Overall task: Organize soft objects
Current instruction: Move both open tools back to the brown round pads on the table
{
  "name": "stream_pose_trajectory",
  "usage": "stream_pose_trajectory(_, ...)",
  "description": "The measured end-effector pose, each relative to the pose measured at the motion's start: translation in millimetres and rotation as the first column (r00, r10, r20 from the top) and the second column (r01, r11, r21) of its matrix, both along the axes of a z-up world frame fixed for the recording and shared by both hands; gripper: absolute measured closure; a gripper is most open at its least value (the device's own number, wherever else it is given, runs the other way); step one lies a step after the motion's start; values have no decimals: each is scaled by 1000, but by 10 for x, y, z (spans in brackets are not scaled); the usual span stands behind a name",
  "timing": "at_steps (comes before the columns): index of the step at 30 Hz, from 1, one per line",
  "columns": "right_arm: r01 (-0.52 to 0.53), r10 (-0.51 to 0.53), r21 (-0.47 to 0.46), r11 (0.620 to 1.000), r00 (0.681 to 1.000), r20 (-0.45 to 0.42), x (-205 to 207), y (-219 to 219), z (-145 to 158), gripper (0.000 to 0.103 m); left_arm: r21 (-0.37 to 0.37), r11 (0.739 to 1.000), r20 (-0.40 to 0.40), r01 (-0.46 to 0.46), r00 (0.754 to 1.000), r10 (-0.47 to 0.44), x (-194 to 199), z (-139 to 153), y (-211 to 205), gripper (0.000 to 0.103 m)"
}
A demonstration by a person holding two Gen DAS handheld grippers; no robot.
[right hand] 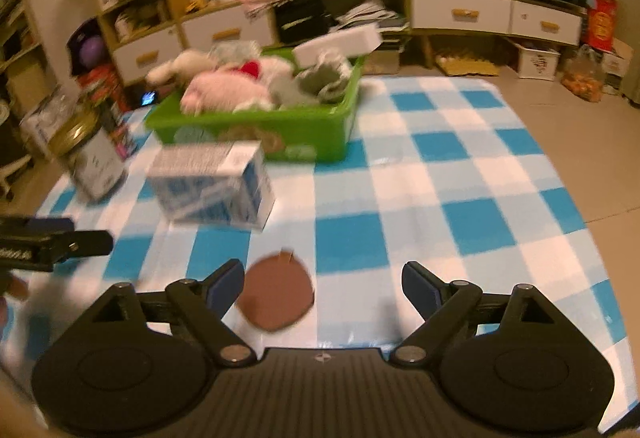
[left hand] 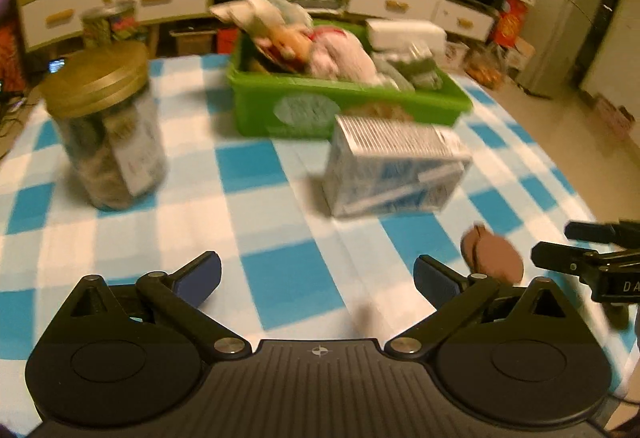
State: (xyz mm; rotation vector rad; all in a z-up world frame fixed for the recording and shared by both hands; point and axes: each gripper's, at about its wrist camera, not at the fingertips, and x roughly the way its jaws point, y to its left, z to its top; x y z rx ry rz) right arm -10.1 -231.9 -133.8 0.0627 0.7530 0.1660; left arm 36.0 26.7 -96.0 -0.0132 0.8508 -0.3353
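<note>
A green bin (left hand: 280, 106) at the far side of the checked cloth holds several soft toys and cloths, among them a pink plush (left hand: 340, 56); it also shows in the right wrist view (right hand: 320, 136). A flat brown round pad (right hand: 276, 296) lies on the cloth, just inside the left fingertip of my right gripper (right hand: 323, 284), which is open and empty. The pad also shows in the left wrist view (left hand: 494, 254). My left gripper (left hand: 317, 274) is open and empty over bare cloth.
A blue-and-white carton (left hand: 394, 170) lies in front of the bin. A glass jar with a gold lid (left hand: 104, 126) stands at the left. A blue-checked cloth (right hand: 440, 198) covers the table. Cabinets and clutter stand behind.
</note>
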Motion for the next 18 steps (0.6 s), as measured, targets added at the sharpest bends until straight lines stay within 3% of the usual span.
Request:
stream_pose_trajectory(5,-51,53,-39,998,998,37,-92,79,-180,33,-2,995,18,96,995,-95,-59,-222,-130,5)
stream_pose_trajectory(13,-128,137,-95,987,987,84,-98,277,-271,33,-4,986,58,164,985,-163,-56,-299,-238,5)
stream_pose_trajectory(16,-136,146,-107,985,985,93,-72,311,-296,39,13,984,70,176,982,-176,-56,-321,-283,5)
stream_pose_trajectory(18,-140,152,-124,982,984,91,-58,327,-314,51,25,982,77,187,979,-189,-61,-326,-313,5)
